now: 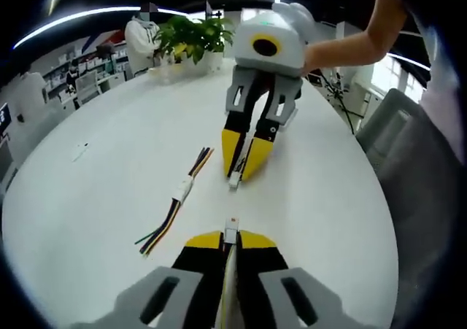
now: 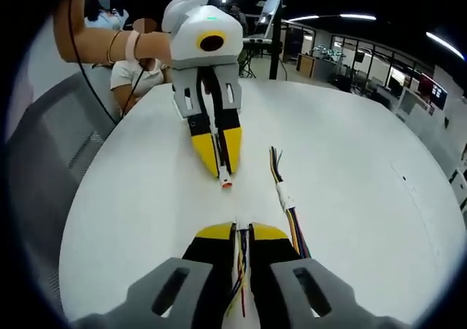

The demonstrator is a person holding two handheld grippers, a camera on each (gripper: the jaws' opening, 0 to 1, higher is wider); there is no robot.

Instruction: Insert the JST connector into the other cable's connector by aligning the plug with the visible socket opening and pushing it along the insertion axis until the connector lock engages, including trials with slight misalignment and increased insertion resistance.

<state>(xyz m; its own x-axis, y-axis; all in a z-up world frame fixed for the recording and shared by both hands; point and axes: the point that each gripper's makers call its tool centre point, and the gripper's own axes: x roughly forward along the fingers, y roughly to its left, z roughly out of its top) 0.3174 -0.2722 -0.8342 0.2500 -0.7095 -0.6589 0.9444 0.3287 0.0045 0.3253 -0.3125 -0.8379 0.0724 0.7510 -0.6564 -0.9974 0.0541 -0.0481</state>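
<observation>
The plug (image 1: 230,233) sits clenched in my left gripper (image 1: 230,243), the socket (image 1: 233,182), seemingly, in my right gripper (image 1: 245,170); slight tilt could jam insertion.

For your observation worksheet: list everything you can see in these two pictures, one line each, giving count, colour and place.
Table: one, white, round, under everything.
Joined cable: one, multicoloured wires with white connector, lying on the table beside the grippers.
Plant: one, green, far table edge.
Chair: one, grey, beside the table.
Left gripper: one, yellow-tipped, shut on white plug.
Right gripper: one, yellow-tipped, shut on white connector.
Person's arm: holding the right gripper.
</observation>
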